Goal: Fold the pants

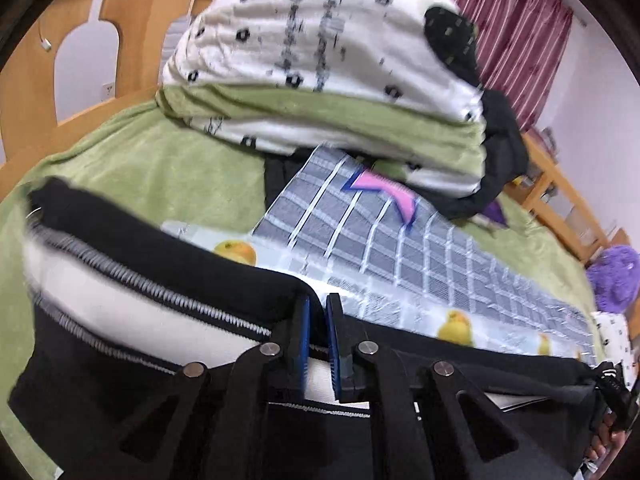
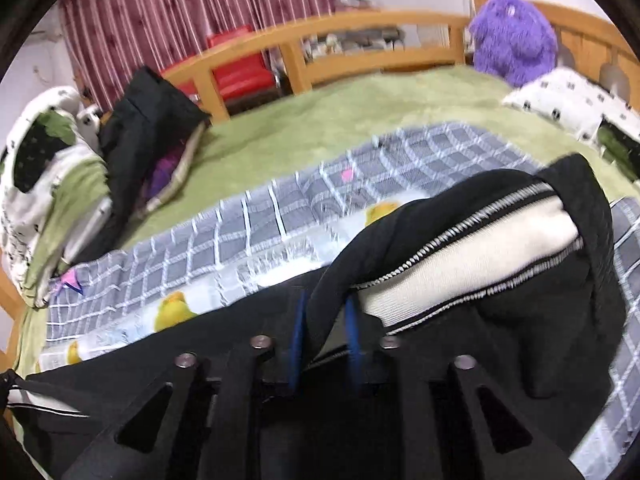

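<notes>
Black pants stretched sideways along the bed edge, left claw and right claw each clenched on them

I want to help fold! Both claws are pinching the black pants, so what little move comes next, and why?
Probably carry both claws forward together. The left claw and right claw each pinch an edge of the black pants, lifted over the checked blanket, so that would lay the fold flat.
</notes>
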Action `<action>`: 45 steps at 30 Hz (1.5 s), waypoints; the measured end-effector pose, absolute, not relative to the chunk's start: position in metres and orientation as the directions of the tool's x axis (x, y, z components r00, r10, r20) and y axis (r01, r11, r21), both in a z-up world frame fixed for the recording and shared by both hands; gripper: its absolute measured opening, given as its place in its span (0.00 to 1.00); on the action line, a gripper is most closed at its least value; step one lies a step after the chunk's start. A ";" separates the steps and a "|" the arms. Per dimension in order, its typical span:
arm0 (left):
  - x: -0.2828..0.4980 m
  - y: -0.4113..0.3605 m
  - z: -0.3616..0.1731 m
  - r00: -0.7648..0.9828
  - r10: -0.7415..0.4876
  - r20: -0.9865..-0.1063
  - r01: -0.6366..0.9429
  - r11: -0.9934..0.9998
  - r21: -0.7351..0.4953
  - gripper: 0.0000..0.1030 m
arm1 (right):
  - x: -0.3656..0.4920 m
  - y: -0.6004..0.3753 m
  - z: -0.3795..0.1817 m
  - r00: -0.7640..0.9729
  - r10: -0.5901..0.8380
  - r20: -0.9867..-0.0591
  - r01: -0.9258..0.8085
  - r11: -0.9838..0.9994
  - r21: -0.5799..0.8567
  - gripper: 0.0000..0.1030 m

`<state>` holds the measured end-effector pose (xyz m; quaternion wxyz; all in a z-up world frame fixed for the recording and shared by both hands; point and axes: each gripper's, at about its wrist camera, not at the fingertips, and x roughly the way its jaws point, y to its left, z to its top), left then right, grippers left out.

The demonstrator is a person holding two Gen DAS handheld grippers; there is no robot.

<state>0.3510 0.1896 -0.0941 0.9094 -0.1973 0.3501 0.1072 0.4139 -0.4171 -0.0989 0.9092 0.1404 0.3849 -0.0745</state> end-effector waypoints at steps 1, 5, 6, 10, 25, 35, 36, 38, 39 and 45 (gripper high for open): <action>0.351 0.188 -0.096 0.720 0.080 -0.689 -0.349 0.900 -0.261 0.17 | 0.414 -0.415 -0.104 0.688 -0.019 -0.725 0.234 0.952 0.198 0.28; 0.326 0.179 -0.091 0.732 0.102 -0.673 -0.328 0.920 -0.217 0.61 | 0.387 -0.405 -0.097 0.704 -0.064 -0.707 0.207 0.971 0.118 0.48; 0.312 0.177 -0.088 0.741 0.103 -0.664 -0.313 0.927 -0.205 0.61 | 0.373 -0.402 -0.093 0.707 -0.070 -0.704 0.187 0.978 0.090 0.50; 0.266 0.177 -0.092 0.711 0.060 -0.700 -0.271 0.942 -0.195 0.61 | 0.318 -0.401 -0.085 0.706 -0.070 -0.705 0.125 0.992 0.026 0.51; 0.164 0.223 -0.168 0.670 -0.239 -0.702 -0.335 0.748 -0.573 0.61 | 0.178 -0.472 -0.148 0.615 -0.008 -0.788 0.331 0.910 0.248 0.51; 0.187 0.225 -0.176 0.712 -0.201 -0.673 -0.382 0.693 -0.612 0.59 | 0.215 -0.512 -0.153 0.685 0.080 -0.724 0.398 0.791 0.464 0.52; 0.189 0.223 -0.176 0.711 -0.189 -0.677 -0.386 0.700 -0.601 0.59 | 0.221 -0.514 -0.154 0.688 0.084 -0.721 0.399 0.786 0.472 0.53; 0.195 0.225 -0.175 0.709 -0.182 -0.681 -0.396 0.696 -0.599 0.59 | 0.239 -0.516 -0.158 0.687 0.097 -0.720 0.398 0.779 0.485 0.53; 0.199 0.225 -0.175 0.705 -0.176 -0.687 -0.410 0.690 -0.597 0.54 | 0.247 -0.516 -0.159 0.688 0.103 -0.719 0.394 0.778 0.488 0.53; 0.215 0.233 -0.174 0.665 -0.160 -0.729 -0.457 0.685 -0.567 0.13 | 0.297 -0.510 -0.157 0.626 0.029 -0.780 0.443 0.810 0.386 0.12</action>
